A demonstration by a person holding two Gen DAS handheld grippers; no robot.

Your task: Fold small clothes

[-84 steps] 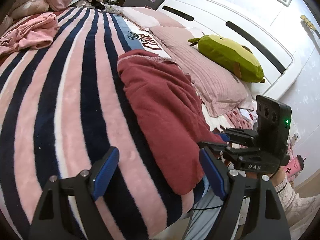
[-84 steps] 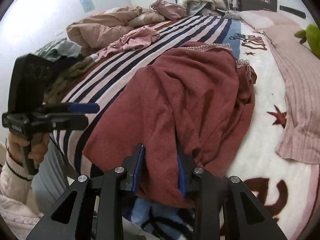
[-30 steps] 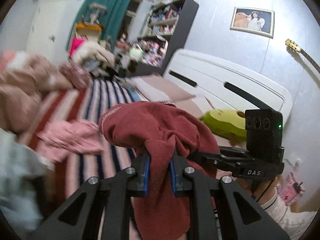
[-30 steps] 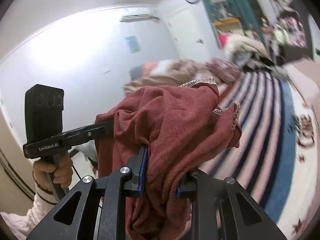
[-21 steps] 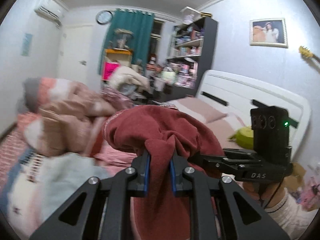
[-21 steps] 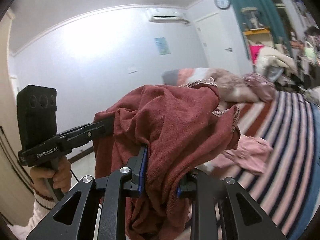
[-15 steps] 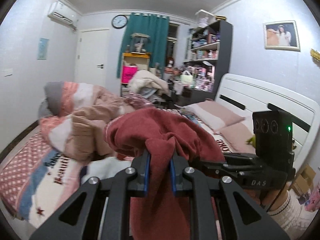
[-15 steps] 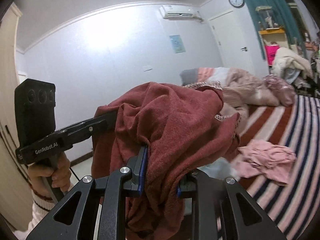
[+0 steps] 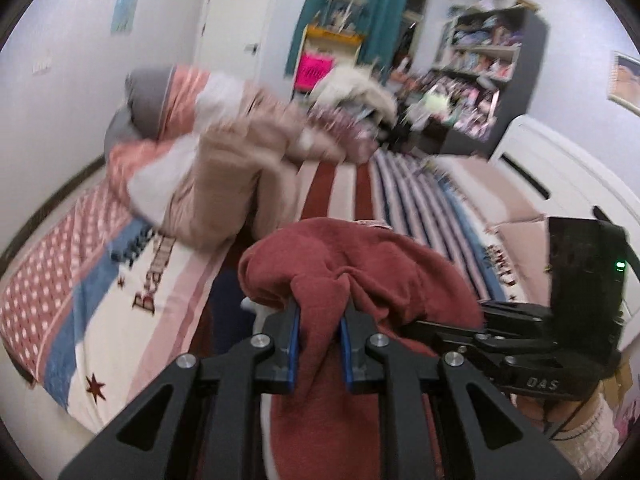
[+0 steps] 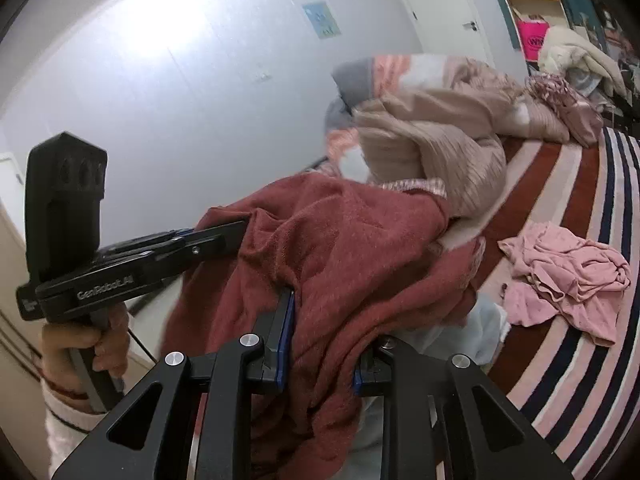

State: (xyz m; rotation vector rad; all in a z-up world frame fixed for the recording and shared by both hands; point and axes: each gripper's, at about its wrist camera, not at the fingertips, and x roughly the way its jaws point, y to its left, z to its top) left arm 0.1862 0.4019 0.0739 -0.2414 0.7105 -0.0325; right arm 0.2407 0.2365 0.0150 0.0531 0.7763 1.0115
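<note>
A dark red knitted garment (image 9: 360, 264) hangs bunched in the air between both grippers, above the near end of the bed. My left gripper (image 9: 319, 322) is shut on a fold of it, the blue pads pressed into the cloth. In the right wrist view the same red garment (image 10: 340, 248) drapes over my right gripper (image 10: 320, 340), which is shut on it too. The left gripper (image 10: 236, 232) shows there at the left, clamped on the cloth's edge, held by a hand (image 10: 84, 344). A crumpled pink garment (image 10: 564, 272) lies on the striped blanket (image 10: 592, 344).
A heap of beige and pink bedding (image 9: 224, 160) lies across the bed's middle. A pale blue cloth (image 10: 480, 332) sits just under the red garment. Behind are a white headboard (image 9: 560, 176), a dark bookshelf (image 9: 488, 60), teal curtains and a white door.
Both grippers, still clamped on the red garment, have swung sideways and tipped down; the view went from the room's far wall to the bed's near end and the bedding heap.
</note>
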